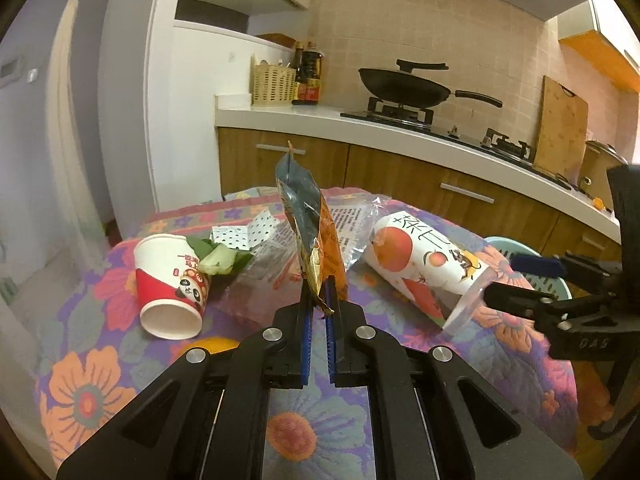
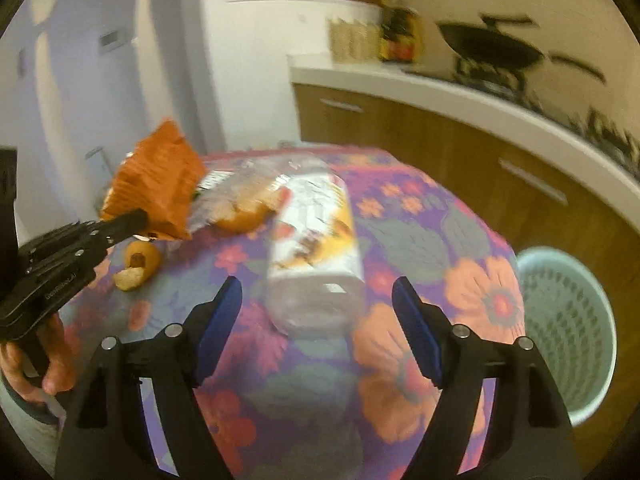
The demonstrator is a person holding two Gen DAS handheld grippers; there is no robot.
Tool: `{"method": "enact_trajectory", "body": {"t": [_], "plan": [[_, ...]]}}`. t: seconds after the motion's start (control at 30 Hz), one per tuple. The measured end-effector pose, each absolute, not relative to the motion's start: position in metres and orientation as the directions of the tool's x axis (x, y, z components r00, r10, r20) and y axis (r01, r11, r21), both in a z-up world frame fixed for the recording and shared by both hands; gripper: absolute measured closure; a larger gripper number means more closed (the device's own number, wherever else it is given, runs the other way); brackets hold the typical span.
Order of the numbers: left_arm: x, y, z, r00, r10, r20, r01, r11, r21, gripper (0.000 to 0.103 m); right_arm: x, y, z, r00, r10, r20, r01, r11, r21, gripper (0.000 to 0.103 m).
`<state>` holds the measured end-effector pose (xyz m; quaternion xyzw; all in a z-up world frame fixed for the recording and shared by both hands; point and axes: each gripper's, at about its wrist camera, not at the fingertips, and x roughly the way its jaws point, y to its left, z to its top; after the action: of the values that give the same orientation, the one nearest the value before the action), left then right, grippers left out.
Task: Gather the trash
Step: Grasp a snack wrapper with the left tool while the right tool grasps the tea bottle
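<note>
Right claw lining up on the tipped cup while the left one is already hauling a wrapper

Right claw [image 2: 316, 312] is hanging wide open, and the fruit-print cup [image 2: 316, 240] is lying on its side on the worktop [image 2: 460, 256] dead ahead, clear lid end sitting between the blue pads, long axis running straight away from it, so it's the nearer one. Left claw [image 1: 319, 300] is pinching the orange snack wrapper [image 1: 312, 232] upright above the worktop. The green basket [image 2: 568, 328] is sitting off to the right, probably the drop spot.
</note>
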<state>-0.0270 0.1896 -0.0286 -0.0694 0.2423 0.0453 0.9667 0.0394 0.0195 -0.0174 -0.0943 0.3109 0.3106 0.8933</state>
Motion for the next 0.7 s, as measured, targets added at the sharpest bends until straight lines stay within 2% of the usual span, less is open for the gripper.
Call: {"method": "enact_trajectory", "body": {"t": [0.07, 0.17, 0.47, 0.5, 0.53, 0.7], "plan": [[-0.028, 0.189, -0.028, 0.879, 0.054, -0.474, -0.121, 0.986, -0.114, 0.099, 0.05, 0.031, -0.019, 0.623, 0.474, -0.622, -0.605, 0.796, 0.001, 0.03], [-0.028, 0.188, -0.028, 0.88, 0.053, -0.473, -0.119, 0.987, -0.11, 0.099, 0.072, 0.046, -0.028, 0.564, 0.481, -0.671, -0.613, 0.789, 0.05, 0.03], [-0.025, 0.178, -0.028, 0.877, 0.048, -0.478, -0.105, 0.99, -0.093, 0.099, 0.098, 0.06, -0.041, 0.555, 0.443, -0.704, -0.563, 0.823, 0.074, 0.03], [-0.024, 0.177, -0.027, 0.876, 0.047, -0.48, -0.103, 0.991, -0.091, 0.099, 0.099, 0.059, -0.042, 0.554, 0.442, -0.706, -0.561, 0.824, 0.075, 0.032], [-0.022, 0.175, -0.027, 0.876, 0.044, -0.481, -0.098, 0.991, -0.088, 0.099, 0.1, 0.057, -0.042, 0.542, 0.461, -0.703, -0.57, 0.816, 0.095, 0.043], [-0.016, 0.163, -0.023, 0.875, 0.037, -0.482, -0.081, 0.994, -0.072, 0.099, 0.102, 0.038, -0.039, 0.539, 0.478, -0.694, -0.564, 0.816, 0.123, 0.044]]}}
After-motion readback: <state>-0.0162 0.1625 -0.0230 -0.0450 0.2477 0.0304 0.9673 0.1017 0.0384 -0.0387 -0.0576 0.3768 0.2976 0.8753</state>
